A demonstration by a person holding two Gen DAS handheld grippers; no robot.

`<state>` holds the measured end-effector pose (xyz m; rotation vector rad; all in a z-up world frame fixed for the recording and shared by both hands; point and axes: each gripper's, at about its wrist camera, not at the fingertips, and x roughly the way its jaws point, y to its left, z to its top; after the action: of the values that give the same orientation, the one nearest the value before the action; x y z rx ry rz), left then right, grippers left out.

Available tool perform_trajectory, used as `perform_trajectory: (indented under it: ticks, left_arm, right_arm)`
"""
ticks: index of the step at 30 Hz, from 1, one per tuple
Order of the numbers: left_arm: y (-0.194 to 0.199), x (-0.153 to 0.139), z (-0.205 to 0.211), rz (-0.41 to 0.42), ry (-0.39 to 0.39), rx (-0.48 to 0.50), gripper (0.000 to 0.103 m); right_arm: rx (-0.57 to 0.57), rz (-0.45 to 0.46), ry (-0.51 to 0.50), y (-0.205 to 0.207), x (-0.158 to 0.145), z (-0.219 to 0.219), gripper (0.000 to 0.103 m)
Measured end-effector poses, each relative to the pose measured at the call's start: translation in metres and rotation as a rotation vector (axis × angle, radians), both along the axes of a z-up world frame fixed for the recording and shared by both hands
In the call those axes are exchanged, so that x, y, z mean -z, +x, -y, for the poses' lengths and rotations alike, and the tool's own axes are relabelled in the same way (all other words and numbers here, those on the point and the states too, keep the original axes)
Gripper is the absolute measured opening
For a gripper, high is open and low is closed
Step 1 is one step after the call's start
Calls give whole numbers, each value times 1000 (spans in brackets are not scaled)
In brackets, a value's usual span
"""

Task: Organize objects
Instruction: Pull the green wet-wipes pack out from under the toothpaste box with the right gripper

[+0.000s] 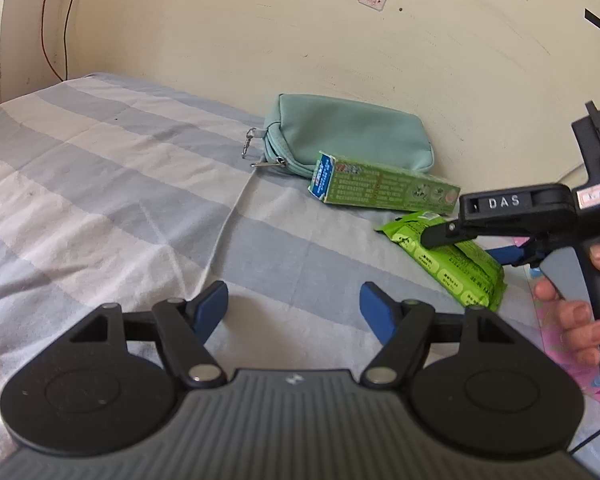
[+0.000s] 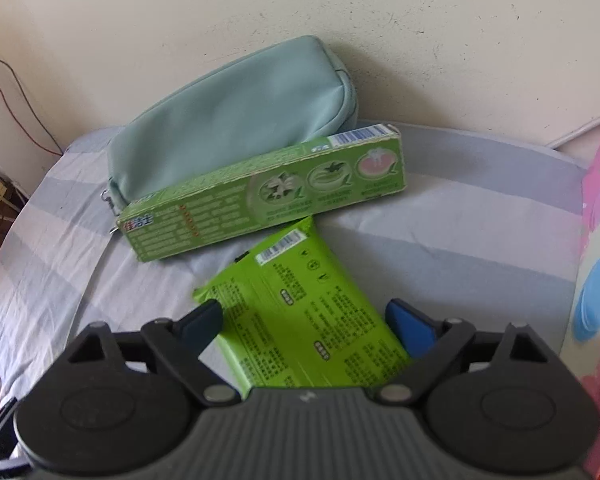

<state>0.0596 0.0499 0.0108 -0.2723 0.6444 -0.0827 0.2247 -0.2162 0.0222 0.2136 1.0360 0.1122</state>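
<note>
On the bed (image 2: 440,248), the right claw (image 2: 304,320) straddles the green packet (image 2: 300,300), open; left claw (image 1: 294,308) open, empty. Next: close squarely.

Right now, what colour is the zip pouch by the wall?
Pale teal pouch, plain with no pattern; it shows best in the right wrist view.

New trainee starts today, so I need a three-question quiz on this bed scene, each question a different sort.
1. True or false: the green toothpaste box lies between the teal pouch and the green packet.
2. The packet sits between the fingers of which gripper? A) left gripper B) right gripper
3. Fill in: the pouch rests against the ____.

Key: 1 true; 2 B; 3 wall
</note>
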Motion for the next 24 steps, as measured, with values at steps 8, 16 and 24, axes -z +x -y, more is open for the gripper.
perform_trajectory:
  ticks: [8, 16, 24]
  left_arm:
    - [1, 1, -8, 1, -25, -28, 74]
    - [1, 2, -7, 3, -10, -25, 74]
    - [1, 2, -8, 4, -7, -24, 74]
  right_arm:
    - [-124, 88, -81, -55, -7, -46, 89]
    - [-178, 201, -116, -104, -9, -74, 85]
    - [-165, 256, -94, -134, -5, -72, 82]
